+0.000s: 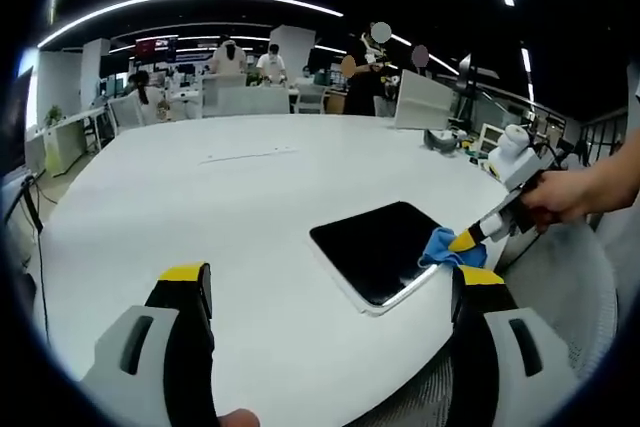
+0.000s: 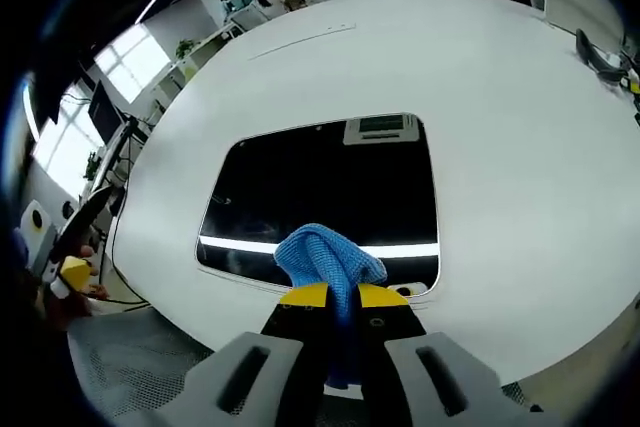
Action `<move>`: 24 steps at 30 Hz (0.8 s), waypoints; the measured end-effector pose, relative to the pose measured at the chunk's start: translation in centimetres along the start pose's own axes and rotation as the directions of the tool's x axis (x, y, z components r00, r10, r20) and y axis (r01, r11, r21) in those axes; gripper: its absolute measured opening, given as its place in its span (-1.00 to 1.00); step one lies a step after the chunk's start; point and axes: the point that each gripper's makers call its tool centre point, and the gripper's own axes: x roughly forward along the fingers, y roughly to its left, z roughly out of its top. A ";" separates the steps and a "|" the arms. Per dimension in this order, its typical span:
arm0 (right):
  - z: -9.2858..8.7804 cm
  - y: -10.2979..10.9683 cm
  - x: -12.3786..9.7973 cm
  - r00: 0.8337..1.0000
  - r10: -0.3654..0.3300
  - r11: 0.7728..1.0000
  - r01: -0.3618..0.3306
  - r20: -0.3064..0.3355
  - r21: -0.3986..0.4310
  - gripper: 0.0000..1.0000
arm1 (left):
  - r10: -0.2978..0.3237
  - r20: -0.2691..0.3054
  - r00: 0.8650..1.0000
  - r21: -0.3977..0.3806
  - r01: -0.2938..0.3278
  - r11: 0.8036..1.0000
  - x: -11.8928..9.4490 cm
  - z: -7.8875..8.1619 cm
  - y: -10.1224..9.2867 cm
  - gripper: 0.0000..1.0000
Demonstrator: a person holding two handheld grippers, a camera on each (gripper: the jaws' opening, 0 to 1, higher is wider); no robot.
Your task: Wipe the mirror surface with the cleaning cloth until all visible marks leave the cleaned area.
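Note:
A dark rectangular mirror (image 1: 378,249) (image 2: 325,197) lies flat on the white table (image 1: 220,207), near its front right edge. A blue cleaning cloth (image 2: 328,259) (image 1: 439,246) rests on the mirror's near edge, pinched in my right gripper (image 2: 336,296), whose yellow-tipped jaws are closed on it. In the left gripper view the right gripper (image 1: 468,240) comes in from the right, held by a person's hand (image 1: 560,197). My left gripper (image 1: 335,282) hovers above the table with its jaws wide apart and nothing between them, left of and nearer than the mirror.
The wide white table (image 2: 500,147) stretches away behind the mirror. Small items (image 1: 440,139) sit at its far right edge. A grey mesh chair (image 1: 560,277) stands just off the table edge. People and desks (image 1: 240,77) are far in the background.

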 end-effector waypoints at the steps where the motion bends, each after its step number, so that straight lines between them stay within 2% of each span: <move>1: 0.0 -0.2 0.0 1.000 -0.002 1.000 0.002 -0.001 0.000 -0.94 | -0.001 0.003 1.000 -0.005 0.001 1.000 0.0 0.1 -0.1 0.98; 7: 0.0 -0.9 -0.3 1.000 -0.010 1.000 0.010 -0.002 0.009 -0.94 | -0.005 0.015 1.000 -0.006 0.005 1.000 0.2 0.5 -0.3 0.98; 24: 0.2 -2.6 -0.8 1.000 -0.019 0.999 0.019 0.001 0.029 -0.94 | -0.004 0.011 1.000 -0.009 0.004 1.000 0.0 0.2 0.0 0.98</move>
